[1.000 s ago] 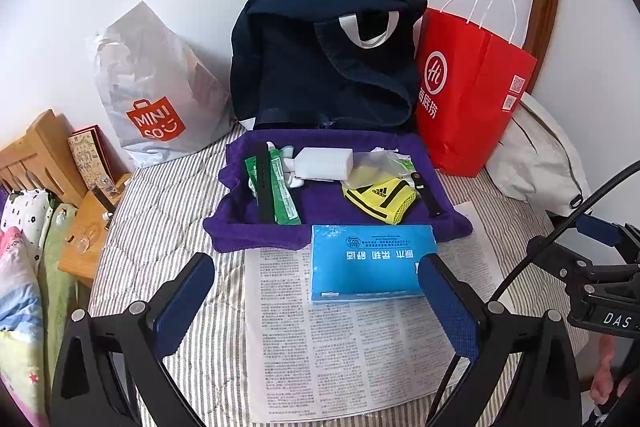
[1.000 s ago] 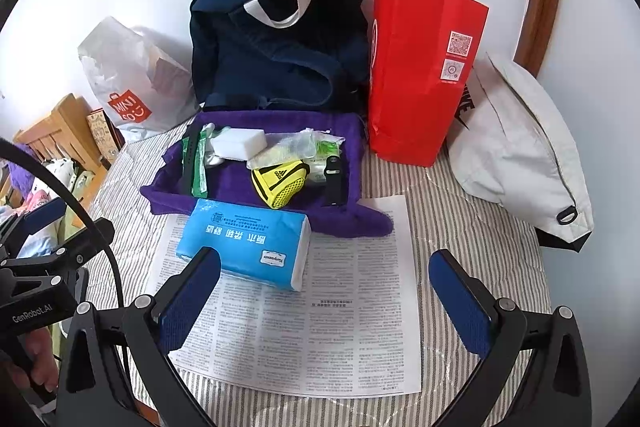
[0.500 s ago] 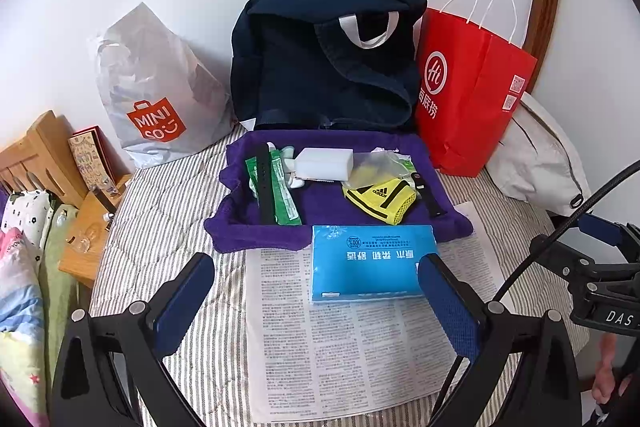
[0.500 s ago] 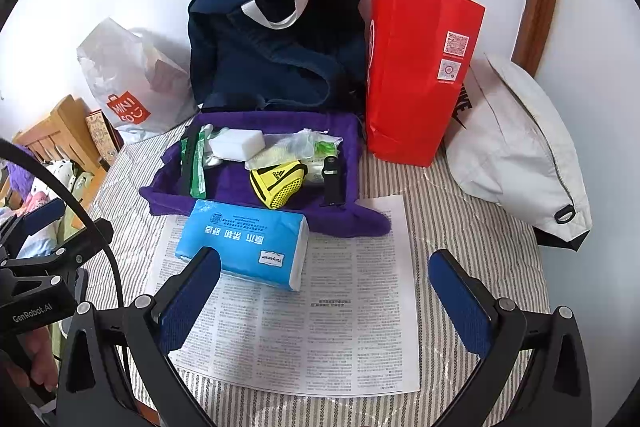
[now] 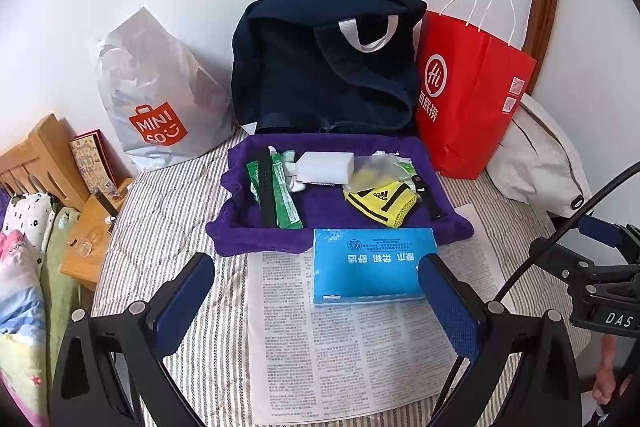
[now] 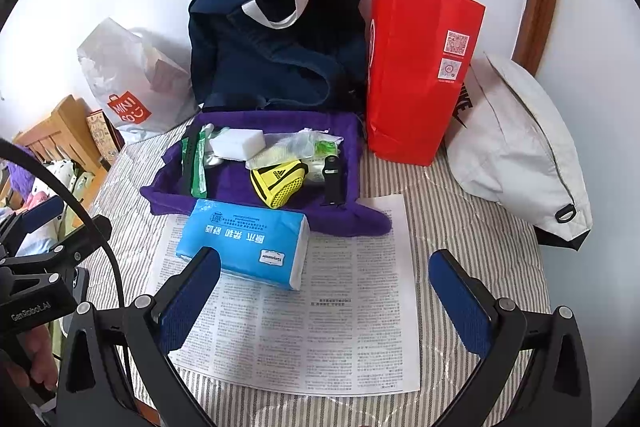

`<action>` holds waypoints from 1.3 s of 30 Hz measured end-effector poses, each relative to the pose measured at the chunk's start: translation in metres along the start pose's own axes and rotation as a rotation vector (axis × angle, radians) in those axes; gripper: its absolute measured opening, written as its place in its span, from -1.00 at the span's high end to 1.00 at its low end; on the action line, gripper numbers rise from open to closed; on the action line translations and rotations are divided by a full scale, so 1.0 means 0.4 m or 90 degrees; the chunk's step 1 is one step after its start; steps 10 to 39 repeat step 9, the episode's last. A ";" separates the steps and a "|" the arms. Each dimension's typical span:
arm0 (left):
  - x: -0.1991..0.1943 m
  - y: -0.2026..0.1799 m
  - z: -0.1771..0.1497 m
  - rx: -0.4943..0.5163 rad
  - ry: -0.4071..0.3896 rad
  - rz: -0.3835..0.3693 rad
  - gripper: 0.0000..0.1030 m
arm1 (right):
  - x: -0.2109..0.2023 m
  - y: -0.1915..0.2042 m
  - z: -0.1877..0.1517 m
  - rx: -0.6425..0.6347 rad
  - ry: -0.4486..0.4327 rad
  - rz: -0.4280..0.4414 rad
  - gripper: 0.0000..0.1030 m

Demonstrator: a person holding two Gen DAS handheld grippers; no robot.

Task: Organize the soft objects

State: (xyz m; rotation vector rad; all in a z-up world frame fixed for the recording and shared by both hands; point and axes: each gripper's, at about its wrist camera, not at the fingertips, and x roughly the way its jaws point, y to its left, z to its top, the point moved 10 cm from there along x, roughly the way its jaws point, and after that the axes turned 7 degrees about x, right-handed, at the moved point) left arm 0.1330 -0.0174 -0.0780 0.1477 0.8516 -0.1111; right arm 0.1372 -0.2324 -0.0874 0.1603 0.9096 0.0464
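The blue tissue pack [image 5: 372,265] lies flat on the newspaper [image 5: 360,347], with its far edge touching the purple towel [image 5: 320,203]; in the right view its near left corner is hidden behind my left-side finger pad. On the towel lie a yellow pouch [image 5: 380,201], a white block [image 5: 326,167], a green packet [image 5: 284,193] crossed by a black strap [image 5: 265,187], and a clear plastic bag [image 5: 380,167] whose contents I cannot make out. Small white things behind the block are half hidden and I cannot name them. My left gripper [image 5: 316,303] is spread wide and holds nothing; the tissue pack lies just ahead of it, nearer to its right finger. My right gripper [image 6: 324,301] is also wide apart and empty, with the pack ahead and to its left side. Behind the towel stands a dark blue backpack [image 5: 324,67] against the wall, with a red paper bag [image 5: 468,95] to its right and a white plastic bag [image 5: 156,95] to its left. A white cloth bag [image 6: 516,147] lies at the far right, partly cut off in the left view. All rests on a striped bed cover [image 5: 160,211].
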 end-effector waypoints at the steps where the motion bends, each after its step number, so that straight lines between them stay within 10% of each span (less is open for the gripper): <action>1: 0.000 0.000 0.000 0.000 -0.001 -0.001 -1.00 | 0.000 0.000 -0.001 0.001 0.000 0.001 -0.99; 39: 0.000 0.004 0.007 0.001 -0.012 0.000 -1.00 | 0.001 0.003 -0.006 0.000 0.004 0.001 -0.99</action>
